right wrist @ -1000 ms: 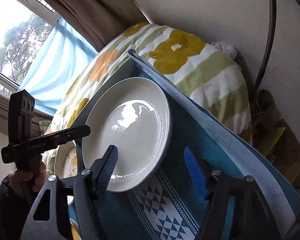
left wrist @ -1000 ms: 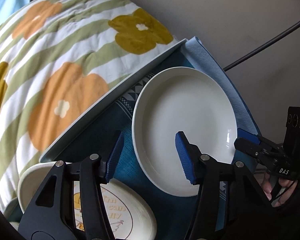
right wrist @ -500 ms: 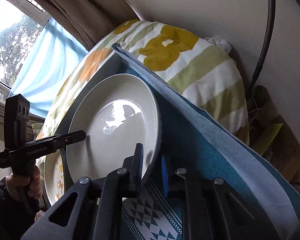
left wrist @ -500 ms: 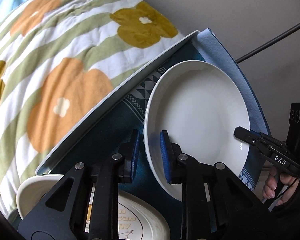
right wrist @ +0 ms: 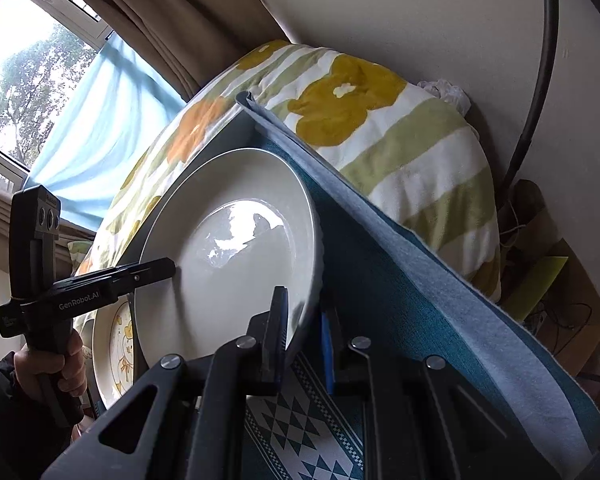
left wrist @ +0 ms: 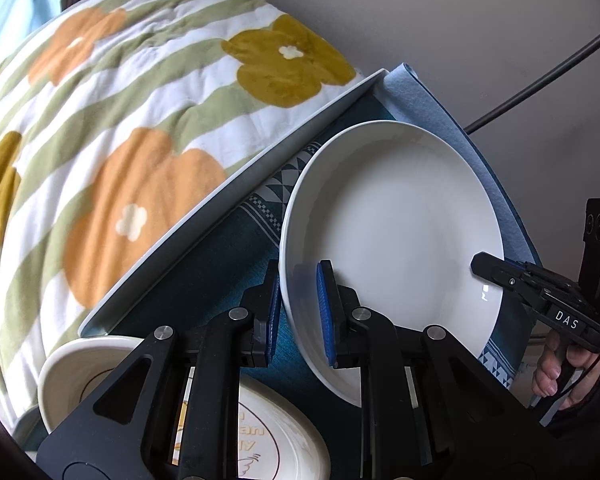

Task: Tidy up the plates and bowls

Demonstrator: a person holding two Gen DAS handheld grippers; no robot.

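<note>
A large plain white plate [left wrist: 396, 232] is held over the blue cloth [left wrist: 220, 256], tilted. My left gripper [left wrist: 298, 312] is shut on its near rim. My right gripper [right wrist: 304, 340] is shut on the opposite rim of the same plate [right wrist: 236, 264]. In the left wrist view the right gripper [left wrist: 496, 272] shows at the plate's right edge. In the right wrist view the left gripper [right wrist: 168, 268] shows at its left edge. A cream printed plate [left wrist: 276, 440] and a cream bowl [left wrist: 80, 368] lie below the left gripper. The printed plate [right wrist: 112, 356] also shows in the right wrist view.
A flowered green-striped quilt [left wrist: 120, 128] lies beyond the table's pale edge [left wrist: 228, 188]. The patterned blue cloth [right wrist: 380, 304] covers the table. A wall [left wrist: 460, 20] with a black cable [right wrist: 540, 80] stands behind. A window and blue curtain [right wrist: 84, 128] are at left.
Both grippers closed from open onto opposite rims of the white plate. The plate has tilted up off the cloth.
</note>
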